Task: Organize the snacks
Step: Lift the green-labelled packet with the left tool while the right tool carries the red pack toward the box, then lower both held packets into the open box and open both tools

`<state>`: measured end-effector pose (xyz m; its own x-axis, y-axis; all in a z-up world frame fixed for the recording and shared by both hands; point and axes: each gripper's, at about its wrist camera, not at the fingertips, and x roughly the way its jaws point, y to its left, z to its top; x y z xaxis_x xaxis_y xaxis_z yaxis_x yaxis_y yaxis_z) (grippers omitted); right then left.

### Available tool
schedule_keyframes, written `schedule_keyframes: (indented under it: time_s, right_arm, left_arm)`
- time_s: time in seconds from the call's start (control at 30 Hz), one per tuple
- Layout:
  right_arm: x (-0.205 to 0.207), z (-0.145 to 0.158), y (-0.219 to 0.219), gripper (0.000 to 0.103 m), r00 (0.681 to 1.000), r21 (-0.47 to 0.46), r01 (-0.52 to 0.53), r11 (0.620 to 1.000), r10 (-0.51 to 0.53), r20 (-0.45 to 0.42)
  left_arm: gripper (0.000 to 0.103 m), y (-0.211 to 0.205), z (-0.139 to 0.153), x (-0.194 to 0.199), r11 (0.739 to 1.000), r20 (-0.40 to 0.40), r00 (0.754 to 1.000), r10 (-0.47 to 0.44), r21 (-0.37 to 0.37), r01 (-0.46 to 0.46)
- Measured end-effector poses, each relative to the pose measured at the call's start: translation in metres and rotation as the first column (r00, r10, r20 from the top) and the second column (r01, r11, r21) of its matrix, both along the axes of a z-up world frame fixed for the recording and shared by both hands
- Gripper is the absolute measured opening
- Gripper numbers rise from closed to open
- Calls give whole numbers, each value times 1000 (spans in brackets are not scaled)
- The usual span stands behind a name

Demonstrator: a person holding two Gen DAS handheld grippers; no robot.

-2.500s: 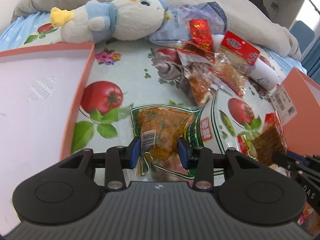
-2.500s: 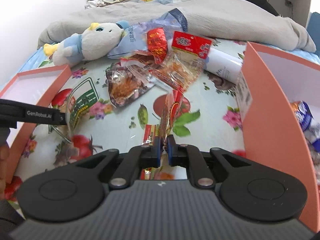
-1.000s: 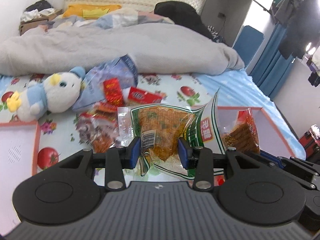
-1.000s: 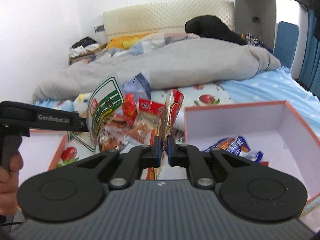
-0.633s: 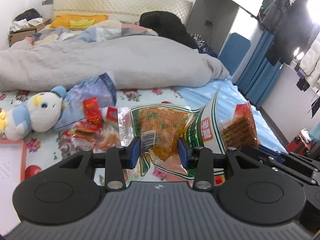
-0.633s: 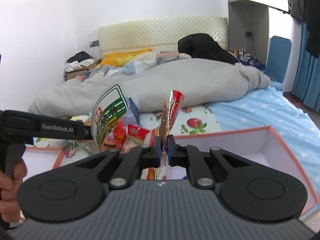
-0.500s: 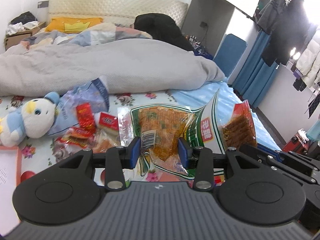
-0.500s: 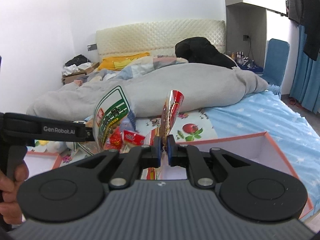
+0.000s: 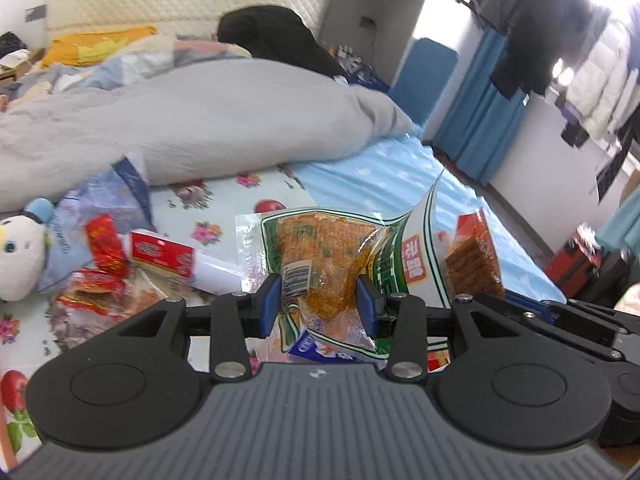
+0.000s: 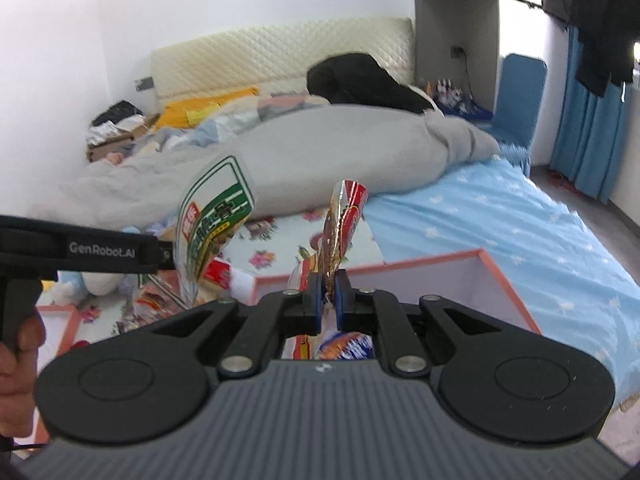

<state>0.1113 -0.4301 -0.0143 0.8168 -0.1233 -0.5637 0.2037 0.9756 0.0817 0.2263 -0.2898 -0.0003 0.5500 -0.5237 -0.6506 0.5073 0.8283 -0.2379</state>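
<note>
My left gripper (image 9: 318, 300) is shut on a green-and-white snack packet (image 9: 320, 256) with orange contents, held up above the bed. That same packet (image 10: 216, 216) shows at the left of the right wrist view. My right gripper (image 10: 328, 294) is shut on a thin red snack packet (image 10: 340, 228), seen edge-on; the same red packet (image 9: 472, 256) appears to the right in the left wrist view. Below the right gripper lies an orange-rimmed box (image 10: 500, 280) with a blue-and-orange packet (image 10: 344, 346) inside. More snack packets (image 9: 120, 264) lie heaped on the bed.
A plush toy (image 9: 20, 256) lies at the left beside the heap. A second orange-rimmed box (image 10: 64, 320) sits at the far left. A grey duvet (image 9: 200, 120) covers the back of the bed. A hand (image 10: 16, 360) holds the left gripper's handle.
Both grippers have risen and swung to the right with their packets still held. The snack heap and plush toy have slid left and lower in view; the right box now lies under the right gripper.
</note>
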Motion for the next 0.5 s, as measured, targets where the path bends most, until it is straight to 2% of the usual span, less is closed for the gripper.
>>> schedule_keyframes:
  time_s: [0.3, 0.4, 0.5]
  right_arm:
    - [3, -41, -30, 9, 992, 38, 25, 999, -20, -125]
    - [5, -50, -39, 9, 985, 52, 26, 998, -17, -170]
    - [12, -61, -51, 9, 971, 68, 35, 997, -18, -238]
  left_arm:
    - [46, -59, -49, 15, 995, -120, 989, -83, 53, 90]
    - [46, -79, -65, 19, 987, -131, 986, -101, 109, 116]
    - [46, -91, -81, 25, 983, -190, 975, -117, 115, 141]
